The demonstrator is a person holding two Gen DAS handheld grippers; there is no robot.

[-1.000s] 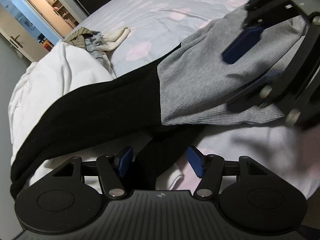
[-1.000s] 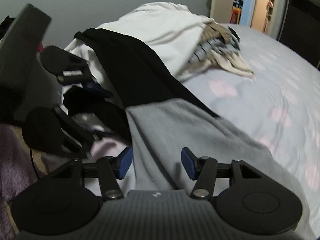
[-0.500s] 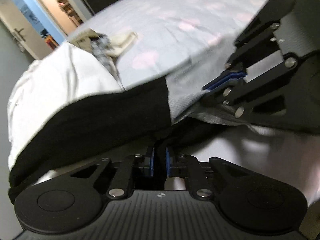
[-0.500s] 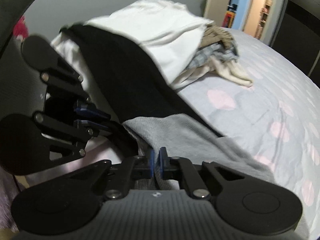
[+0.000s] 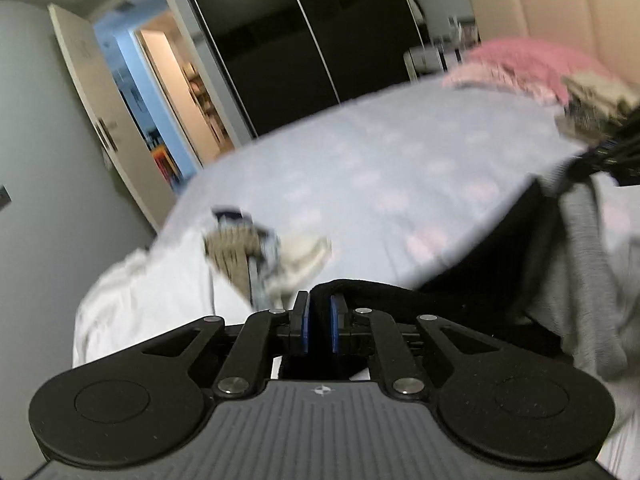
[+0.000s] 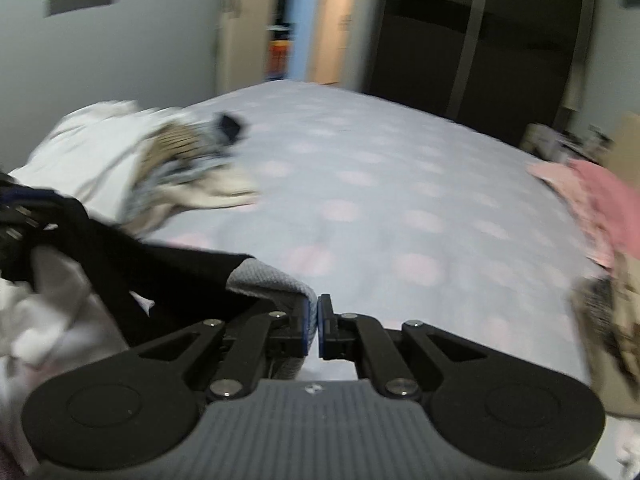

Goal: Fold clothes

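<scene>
Room: bedroom, dim; dark sliding wardrobe at the back, open doorway w/ lit hall to its left, grey wall beside that.
Bed: my work surface, pale lilac sheet w/ faint pink dots, most of it bare.
Garment: black-and-grey top, 2 colours, black part on my left side, grey ribbed part on my right; it hangs stretched between my 2 tongs, above the near edge of the bed.
Left tongs: left gripper nearly closed, blue pads pinching a fold of the black cloth; narrow gap filled w/ fabric.
Right tongs: right gripper pinched almost flat on the grey edge of the same top; cloth bunches over the left pad.
Cross view: from my left cam the right tongs show at the far right edge, blurred, w/ the grey part drooping below them.
Pile: unfolded laundry heap on the bed's left side, white, striped beige, blue bits; apart from my top.
Pink stuff: pink clothes at the bed's right side, near the cream headboard.
Focus: both views smeared, small details I can't tell.
</scene>
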